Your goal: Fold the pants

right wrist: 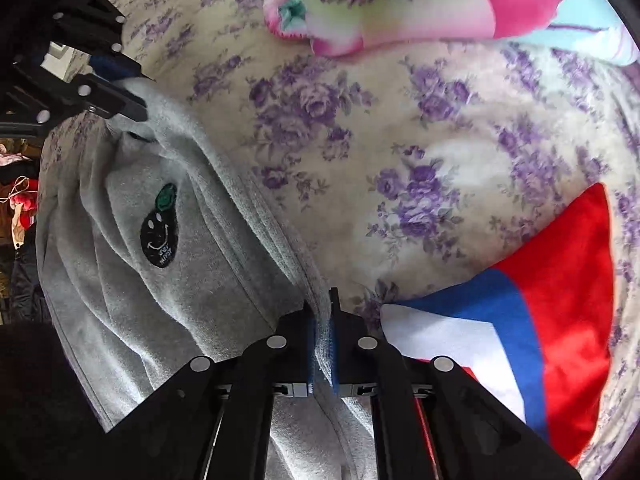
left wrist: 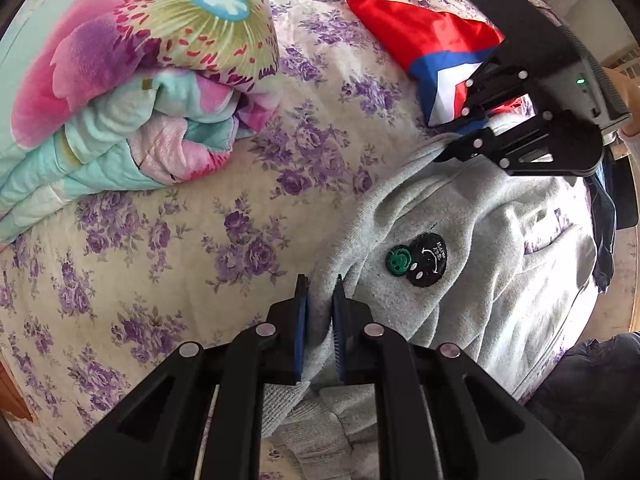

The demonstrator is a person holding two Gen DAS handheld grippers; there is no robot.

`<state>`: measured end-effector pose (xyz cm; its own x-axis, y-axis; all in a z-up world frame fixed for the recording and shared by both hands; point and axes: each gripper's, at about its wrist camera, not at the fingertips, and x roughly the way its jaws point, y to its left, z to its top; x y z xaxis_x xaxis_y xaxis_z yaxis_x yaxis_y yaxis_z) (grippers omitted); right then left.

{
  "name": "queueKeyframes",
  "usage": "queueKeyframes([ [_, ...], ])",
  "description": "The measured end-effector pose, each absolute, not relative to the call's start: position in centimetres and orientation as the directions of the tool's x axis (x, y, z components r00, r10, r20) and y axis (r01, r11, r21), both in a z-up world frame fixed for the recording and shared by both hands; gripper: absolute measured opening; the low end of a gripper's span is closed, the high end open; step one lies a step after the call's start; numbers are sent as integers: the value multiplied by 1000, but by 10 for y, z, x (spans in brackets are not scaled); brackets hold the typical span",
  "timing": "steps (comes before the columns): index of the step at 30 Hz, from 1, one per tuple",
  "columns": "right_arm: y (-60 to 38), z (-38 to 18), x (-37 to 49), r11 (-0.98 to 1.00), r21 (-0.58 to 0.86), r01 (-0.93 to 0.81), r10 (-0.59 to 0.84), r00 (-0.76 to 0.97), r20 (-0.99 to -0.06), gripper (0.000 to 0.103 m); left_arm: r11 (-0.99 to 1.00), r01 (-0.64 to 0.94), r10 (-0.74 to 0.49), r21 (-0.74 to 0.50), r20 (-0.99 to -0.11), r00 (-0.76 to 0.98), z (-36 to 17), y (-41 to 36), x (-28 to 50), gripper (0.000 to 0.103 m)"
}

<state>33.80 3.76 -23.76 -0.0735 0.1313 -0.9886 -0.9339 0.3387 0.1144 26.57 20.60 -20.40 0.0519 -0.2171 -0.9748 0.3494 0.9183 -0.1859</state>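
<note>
Light grey fleece pants (left wrist: 480, 232) with a round black smiley patch (left wrist: 426, 261) and a small green patch (left wrist: 397, 259) are spread, bunched and creased, on a bed covered by a cream sheet with purple roses (left wrist: 180, 248), close to the bed edge nearest the person. The left hand-held gripper (left wrist: 320, 316) is pointed down and closed onto a fold of the grey fabric; cloth is pinched between its blue pads (left wrist: 301, 336). The right hand-held gripper (right wrist: 322, 332) is likewise clamped on the ribbed edge of the pants, with fabric pressed between its pads. In the left wrist view the right hand-held gripper is seen gripping the far end of the same edge. A red, blue and white satin cloth (right wrist: 540, 320) is lying just beside the pants. A folded pink and turquoise floral quilt (left wrist: 132, 92) is resting well apart, farther across the bed.
</note>
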Motion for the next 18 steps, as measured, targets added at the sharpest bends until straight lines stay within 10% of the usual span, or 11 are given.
queueKeyframes([
  [9, -14, -130, 265, 426, 112, -898, 325, 36, -945, 6, 912, 361, -267, -197, -951, 155, -156, 193, 219, 11],
  [18, -29, -144, 124, 452, 219, -865, 404, -21, -914, 7, 917, 342, -270, -204, -949, 159, -159, 185, 109, 11],
])
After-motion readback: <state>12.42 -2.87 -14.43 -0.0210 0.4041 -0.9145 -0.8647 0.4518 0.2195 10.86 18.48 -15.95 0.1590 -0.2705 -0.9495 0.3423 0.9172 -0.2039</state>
